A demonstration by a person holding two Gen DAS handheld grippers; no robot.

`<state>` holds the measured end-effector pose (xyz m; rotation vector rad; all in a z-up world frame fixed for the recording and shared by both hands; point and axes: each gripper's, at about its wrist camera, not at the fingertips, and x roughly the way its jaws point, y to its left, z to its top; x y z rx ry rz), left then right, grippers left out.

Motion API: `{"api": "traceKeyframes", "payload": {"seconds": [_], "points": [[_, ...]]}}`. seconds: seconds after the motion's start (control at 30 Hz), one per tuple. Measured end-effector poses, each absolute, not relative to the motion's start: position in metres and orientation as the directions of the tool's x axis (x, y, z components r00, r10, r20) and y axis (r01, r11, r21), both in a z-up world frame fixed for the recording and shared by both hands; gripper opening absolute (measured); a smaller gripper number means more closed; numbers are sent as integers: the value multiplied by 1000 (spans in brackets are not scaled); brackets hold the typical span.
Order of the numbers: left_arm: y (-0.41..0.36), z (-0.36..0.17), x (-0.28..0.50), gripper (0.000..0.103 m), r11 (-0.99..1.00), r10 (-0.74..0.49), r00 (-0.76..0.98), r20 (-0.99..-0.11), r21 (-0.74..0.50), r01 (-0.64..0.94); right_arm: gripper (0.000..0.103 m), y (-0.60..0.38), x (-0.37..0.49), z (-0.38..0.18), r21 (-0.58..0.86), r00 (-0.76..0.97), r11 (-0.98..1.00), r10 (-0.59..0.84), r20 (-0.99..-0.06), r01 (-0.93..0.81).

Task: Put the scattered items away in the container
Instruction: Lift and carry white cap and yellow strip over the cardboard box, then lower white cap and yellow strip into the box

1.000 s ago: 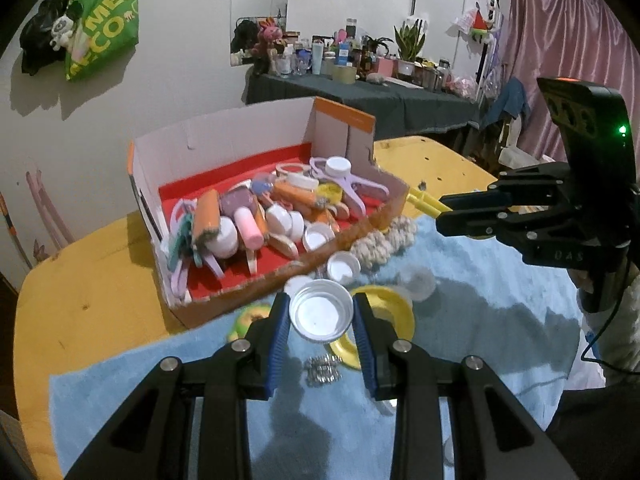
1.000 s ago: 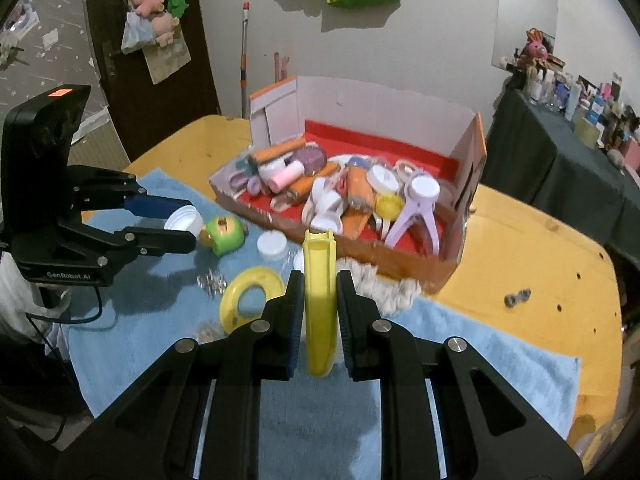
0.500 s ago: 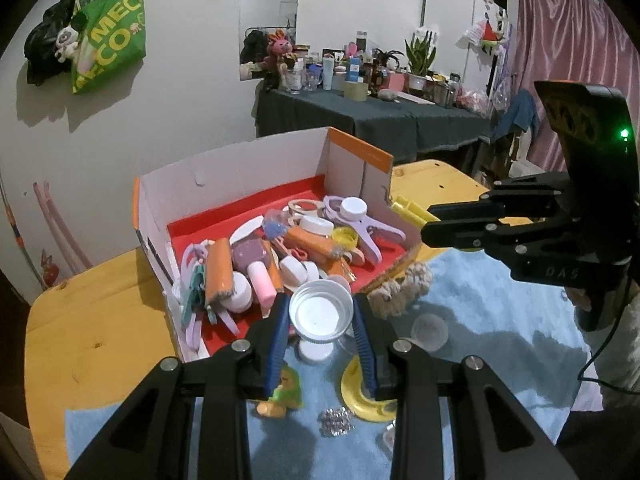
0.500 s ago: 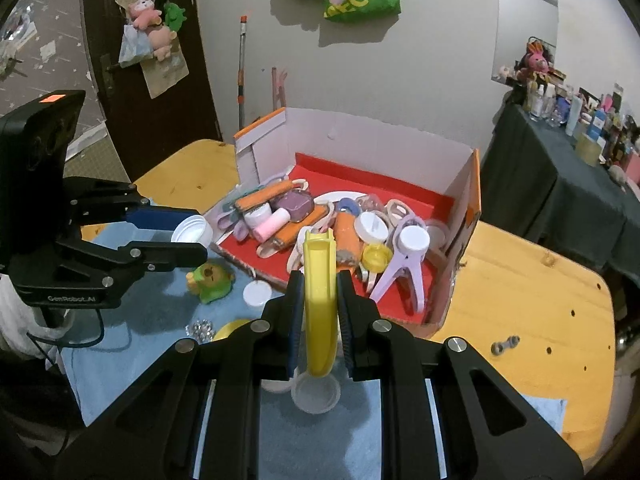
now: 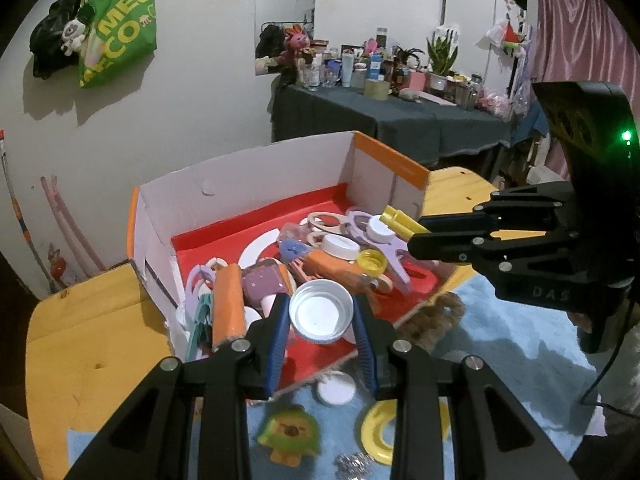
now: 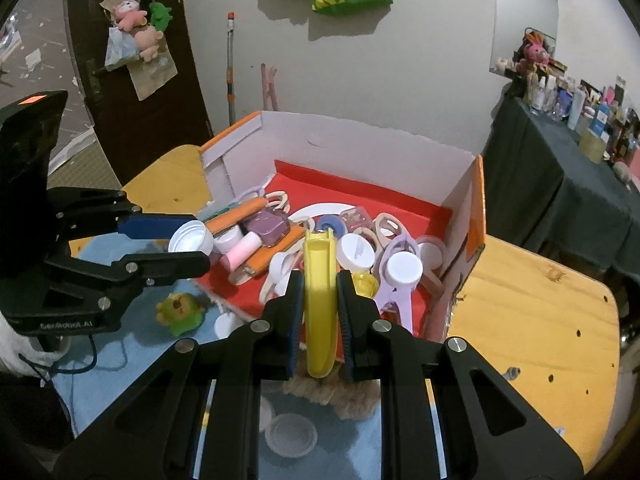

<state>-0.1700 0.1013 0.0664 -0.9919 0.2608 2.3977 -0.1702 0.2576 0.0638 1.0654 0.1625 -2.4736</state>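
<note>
A cardboard box [image 5: 248,184] [image 6: 360,144] with a red floor holds several lids, rings and rollers. My left gripper [image 5: 322,316] is shut on a white screw lid [image 5: 322,314] [image 6: 191,236], held over the box's near edge. My right gripper [image 6: 320,300] is shut on a yellow curved plastic piece [image 6: 319,280] [image 5: 398,222], also held above the box's front part. In the left wrist view the right gripper [image 5: 416,236] reaches in from the right; in the right wrist view the left gripper [image 6: 196,240] comes in from the left.
On the blue towel [image 5: 500,344] in front of the box lie a green toy figure [image 5: 290,438] [image 6: 180,312], a yellow ring [image 5: 378,432], a white lid [image 5: 336,388], a clear lid [image 6: 290,436] and a beige fluffy piece [image 5: 434,316]. The yellow wooden table [image 6: 532,320] extends around.
Both grippers moved forward from above the towel to above the box, each still gripping its item. The box now fills more of both views.
</note>
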Motion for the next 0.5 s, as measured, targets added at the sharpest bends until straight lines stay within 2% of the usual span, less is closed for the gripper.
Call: {"api": "traceKeyframes", "payload": {"seconds": [0.5], "points": [[121, 46, -203, 33, -856, 363, -579, -730, -17, -516, 16, 253, -209, 32, 87, -557, -906, -329, -762, 415]]}}
